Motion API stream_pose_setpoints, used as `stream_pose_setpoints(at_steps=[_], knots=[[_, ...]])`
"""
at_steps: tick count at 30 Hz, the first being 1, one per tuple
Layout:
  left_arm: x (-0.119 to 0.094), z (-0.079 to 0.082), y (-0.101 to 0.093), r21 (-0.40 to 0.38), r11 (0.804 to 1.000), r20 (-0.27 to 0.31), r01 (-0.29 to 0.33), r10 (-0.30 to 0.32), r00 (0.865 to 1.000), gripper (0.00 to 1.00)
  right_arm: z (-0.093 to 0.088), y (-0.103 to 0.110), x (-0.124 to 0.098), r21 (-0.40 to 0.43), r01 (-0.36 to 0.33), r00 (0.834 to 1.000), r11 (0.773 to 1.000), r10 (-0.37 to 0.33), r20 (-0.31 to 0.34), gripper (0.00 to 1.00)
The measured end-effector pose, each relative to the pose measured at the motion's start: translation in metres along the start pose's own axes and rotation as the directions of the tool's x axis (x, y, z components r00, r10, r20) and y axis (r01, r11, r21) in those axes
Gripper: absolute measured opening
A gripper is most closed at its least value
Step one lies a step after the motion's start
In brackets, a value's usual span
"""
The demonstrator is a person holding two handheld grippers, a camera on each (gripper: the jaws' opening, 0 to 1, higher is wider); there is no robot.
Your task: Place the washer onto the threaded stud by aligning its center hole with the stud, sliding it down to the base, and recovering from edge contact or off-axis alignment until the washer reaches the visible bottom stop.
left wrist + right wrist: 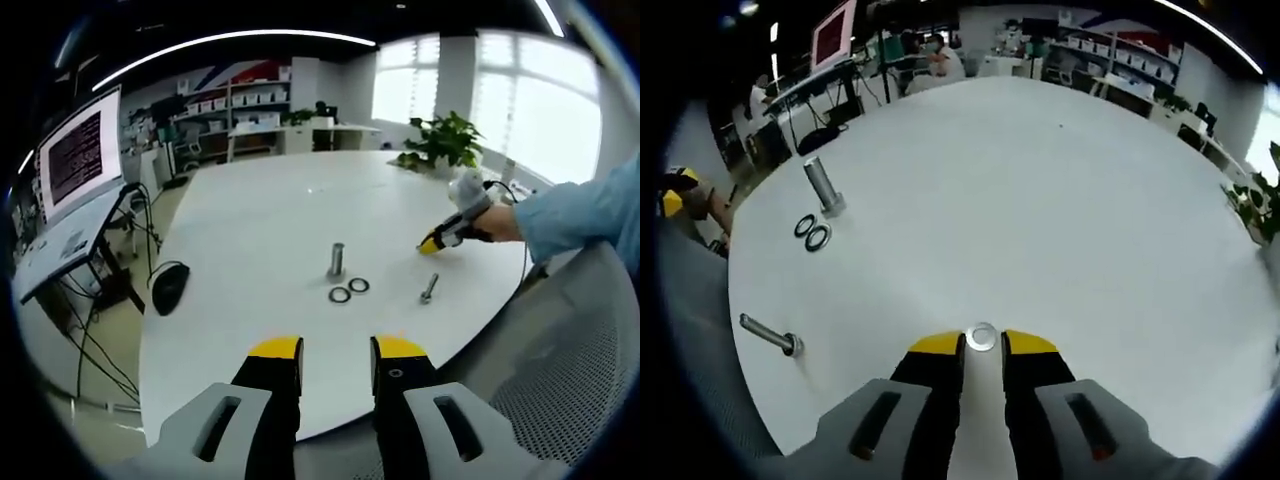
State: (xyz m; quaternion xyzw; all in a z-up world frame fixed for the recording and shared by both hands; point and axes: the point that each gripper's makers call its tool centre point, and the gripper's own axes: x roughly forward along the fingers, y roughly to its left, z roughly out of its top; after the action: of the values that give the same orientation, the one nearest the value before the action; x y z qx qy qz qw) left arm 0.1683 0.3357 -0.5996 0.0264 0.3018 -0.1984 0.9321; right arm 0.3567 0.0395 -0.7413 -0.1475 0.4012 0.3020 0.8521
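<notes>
A wide white bench [250, 260] carries everything, and its round edge curves close to both claws. At its far side a potted plant [445, 140] stands by the bright windows, and off its left edge a monitor [80, 155] glows on a stand beside a dark mouse-like object [170, 287] near the rim.

A person's blue sleeve [585, 215] reaches in from the right of the left gripper view, holding the right claw [432, 245] low over the bench, well apart from the stud.

The left claw [337, 350] hovers at the near edge with its yellow-tipped jaws spread and nothing between them.

The stud [336, 260] stands upright in the middle of the bench, bare along its length. In the right gripper view it leans with the lens [823, 187]. A loose bolt [429, 289] lies on its side to the stud's right, apart from it.

Two dark rings [349, 290] lie flat, just beside each other, close in front of the stud's base.

The washer [981, 338] is pinched at the tips of the right claw [981, 345], whose jaws are clenched on it, far from the stud.
</notes>
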Motion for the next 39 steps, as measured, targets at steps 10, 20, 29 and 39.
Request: stream_pose_setpoints(at_steps=[10, 20, 29, 39], knots=[[0.000, 0.000, 0.000, 0.004, 1.000, 0.001, 0.004, -0.004, 1.000, 0.25, -0.004, 0.003, -0.003, -0.013, -0.008, 1.000, 1.000, 0.008, -0.009, 0.14], [0.000, 0.001, 0.000, -0.002, 1.000, 0.003, 0.000, 0.000, 1.000, 0.25, 0.010, 0.020, -0.021, -0.097, -0.040, 0.999, 0.994, 0.042, 0.011, 0.14], [0.000, 0.001, 0.001, -0.004, 1.000, 0.006, -0.001, 0.001, 1.000, 0.25, 0.028, 0.055, -0.034, -0.171, -0.130, 0.991, 0.977, 0.135, 0.019, 0.14], [0.000, 0.001, 0.000, -0.002, 1.000, 0.003, 0.001, -0.001, 1.000, 0.25, 0.034, 0.115, -0.058, -0.204, -0.307, 0.950, 0.930, 0.312, -0.007, 0.14]])
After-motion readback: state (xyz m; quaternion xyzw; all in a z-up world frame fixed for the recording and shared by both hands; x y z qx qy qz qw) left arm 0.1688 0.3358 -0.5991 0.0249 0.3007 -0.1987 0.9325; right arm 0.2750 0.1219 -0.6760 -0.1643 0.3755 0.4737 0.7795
